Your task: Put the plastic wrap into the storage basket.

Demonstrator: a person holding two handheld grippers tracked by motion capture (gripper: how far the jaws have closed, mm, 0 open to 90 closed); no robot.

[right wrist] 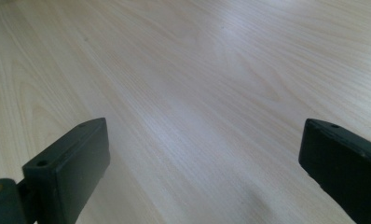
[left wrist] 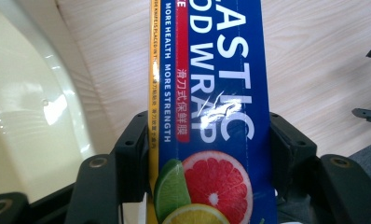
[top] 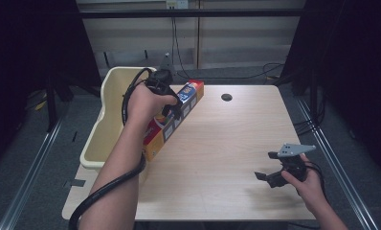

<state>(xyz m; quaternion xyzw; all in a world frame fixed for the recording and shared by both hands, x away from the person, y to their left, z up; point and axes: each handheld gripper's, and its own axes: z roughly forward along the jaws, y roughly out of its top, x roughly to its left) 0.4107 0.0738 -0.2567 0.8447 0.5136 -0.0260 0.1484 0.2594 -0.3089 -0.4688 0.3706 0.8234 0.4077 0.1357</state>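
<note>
Blue plastic wrap box [top: 172, 122] sat clamped in the left claw [top: 172, 111] at ten o'clock on the table [top: 227, 158]; the right claw [top: 270, 167] at four o'clock gaped empty.

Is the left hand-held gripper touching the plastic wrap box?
Touching. In the left gripper view, both black jaws of the left hand-held gripper press flat against the long sides of the plastic wrap box, with no gap.

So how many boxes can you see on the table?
1. The plastic wrap box is at the table's left side, beside the cream tub, clamped in the left tongs. The tub's inside isn't fully visible.
</note>
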